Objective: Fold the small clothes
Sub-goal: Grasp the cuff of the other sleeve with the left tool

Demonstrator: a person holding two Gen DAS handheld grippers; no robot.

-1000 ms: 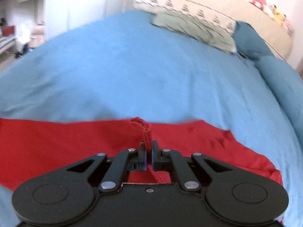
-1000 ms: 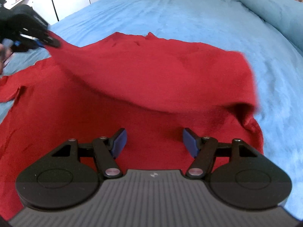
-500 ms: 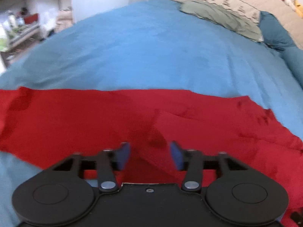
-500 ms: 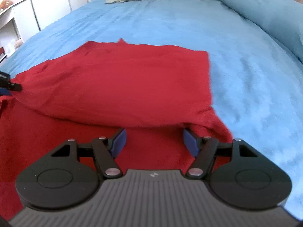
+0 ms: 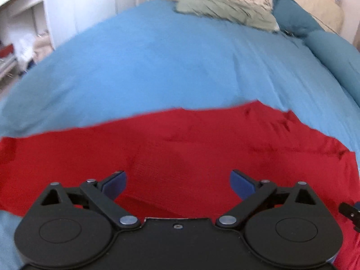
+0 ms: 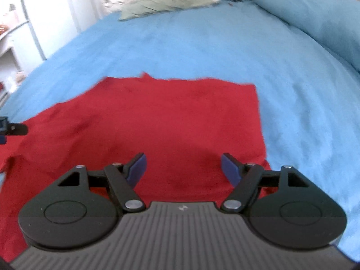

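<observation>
Red shirt (image 6: 171,121) lay folded on the blue bed (image 5: 157,67); my left gripper (image 5: 177,180) and right gripper (image 6: 183,166) jaws were opening, empty. I judged smoothing the fold should precede regripping.

The left tool (image 5: 177,183) tilts downward, its jaws opening wide with nothing pressed between its blue pads (image 5: 113,183). The right tool (image 6: 183,168) also tilts down, jaws opening, pads apart and gripping nothing; each tool's tip shows at the edge of the other's view

Red garment (image 5: 180,148) matt woven cloth; blue bedcover (image 5: 157,67) soft, slightly napped fabric.
</observation>
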